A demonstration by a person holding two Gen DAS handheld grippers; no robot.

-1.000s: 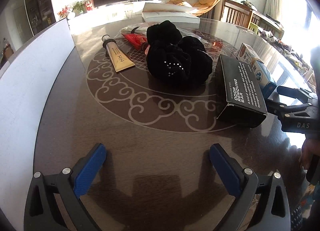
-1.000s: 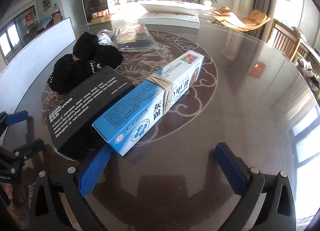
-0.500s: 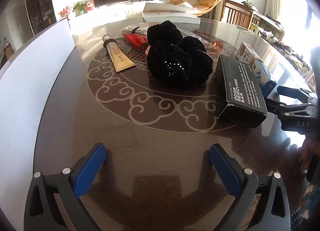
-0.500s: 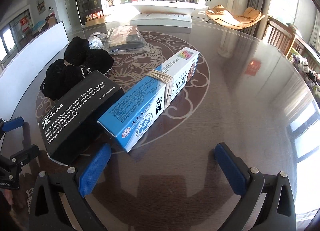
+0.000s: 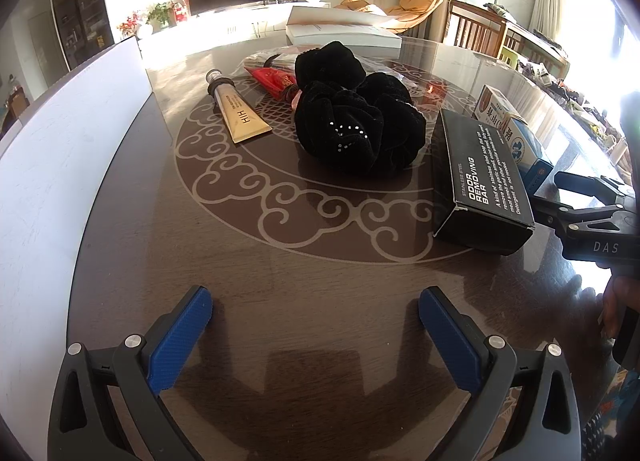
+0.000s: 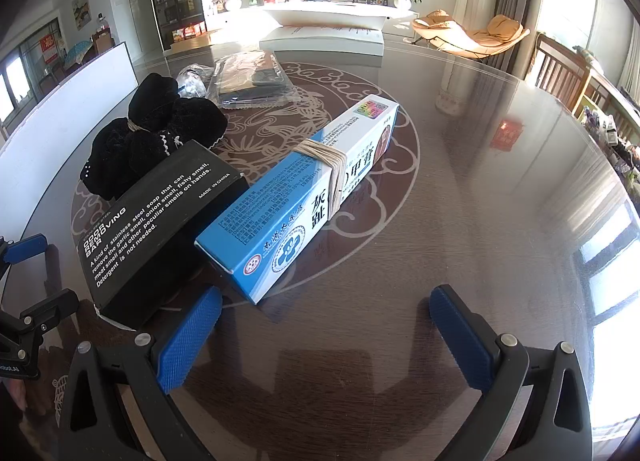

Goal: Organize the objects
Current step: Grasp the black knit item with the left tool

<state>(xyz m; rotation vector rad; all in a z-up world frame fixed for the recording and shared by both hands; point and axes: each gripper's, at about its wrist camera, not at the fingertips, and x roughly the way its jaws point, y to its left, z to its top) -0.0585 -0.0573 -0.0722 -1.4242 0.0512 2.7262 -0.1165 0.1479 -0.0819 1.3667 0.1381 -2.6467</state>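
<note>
A black box (image 5: 480,177) (image 6: 156,221) printed "odor removing bar" lies on the dark round table (image 5: 168,261). Beside it lies a blue and white box (image 6: 304,197) (image 5: 516,133) bound with rubber bands. Black velvet scrunchies (image 5: 356,125) (image 6: 156,133) sit in the middle, a gold tube (image 5: 240,117) and a red packet (image 5: 276,81) behind them. My left gripper (image 5: 316,325) is open over bare table, well short of the scrunchies. My right gripper (image 6: 326,325) is open just in front of the blue box, its left finger near the black box's corner.
A white board (image 5: 52,165) stands along the table's left edge. White flat boxes (image 6: 324,37) and a clear bag of dark items (image 6: 252,77) lie at the far side. The right half of the table (image 6: 500,189) is bare glass. Chairs stand beyond the right edge.
The right gripper has shifted slightly rightward and closer, so both boxes sit further left in its view. The left gripper has barely moved. Both stay open.
</note>
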